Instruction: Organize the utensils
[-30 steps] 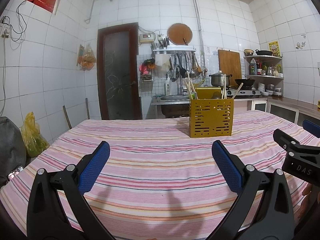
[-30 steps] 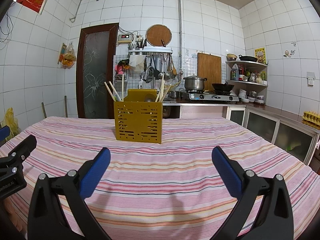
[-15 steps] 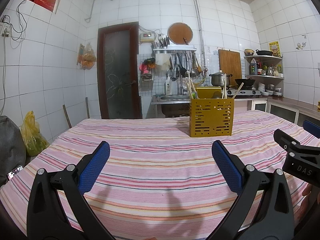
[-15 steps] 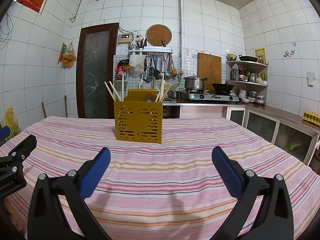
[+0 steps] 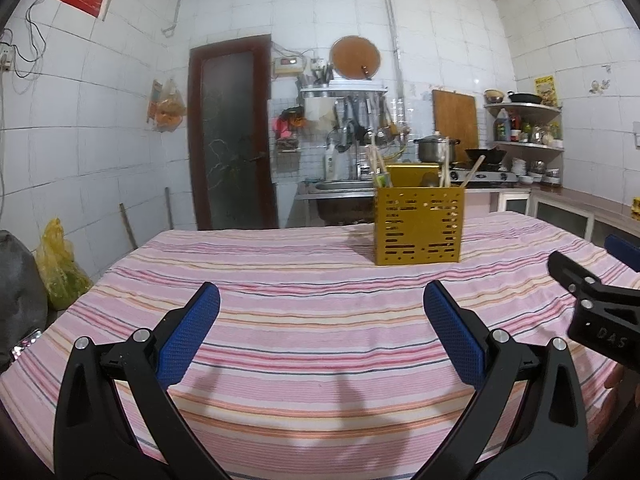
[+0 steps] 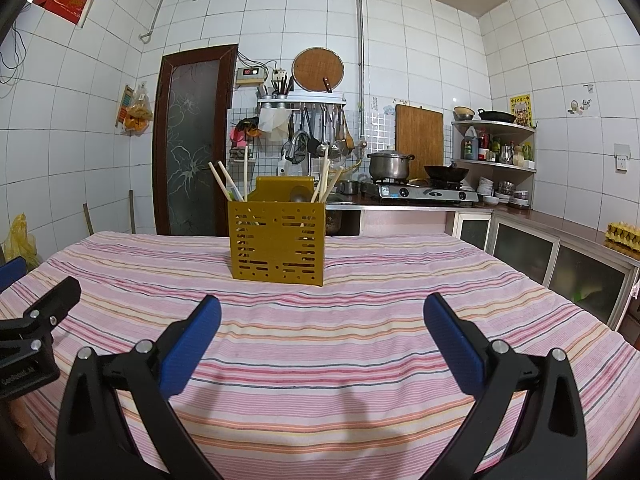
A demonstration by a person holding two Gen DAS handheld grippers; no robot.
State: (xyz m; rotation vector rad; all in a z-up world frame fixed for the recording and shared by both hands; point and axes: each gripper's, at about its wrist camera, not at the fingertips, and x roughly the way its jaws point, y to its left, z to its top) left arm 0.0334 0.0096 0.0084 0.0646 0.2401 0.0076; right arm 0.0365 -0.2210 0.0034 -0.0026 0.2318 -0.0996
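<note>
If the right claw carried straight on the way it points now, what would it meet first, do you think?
Probably the yellow utensil holder, slightly left of the right claw centre line. Only striped tablecloth lies between; depth is unclear.

My table: pink striped cloth covers it | on it I see one yellow slotted utensil holder, upright, toward the far edge

Left gripper: tipped slightly downward since a second ago; its view is now faintly blurred.
Utensil holder: now a little higher and further left ahead of the left gripper's fingers.
Right gripper: now slightly higher at the right edge of the left gripper's view.
Left gripper, seen from the right gripper: black finger tip now reaches slightly further in from the left edge.
</note>
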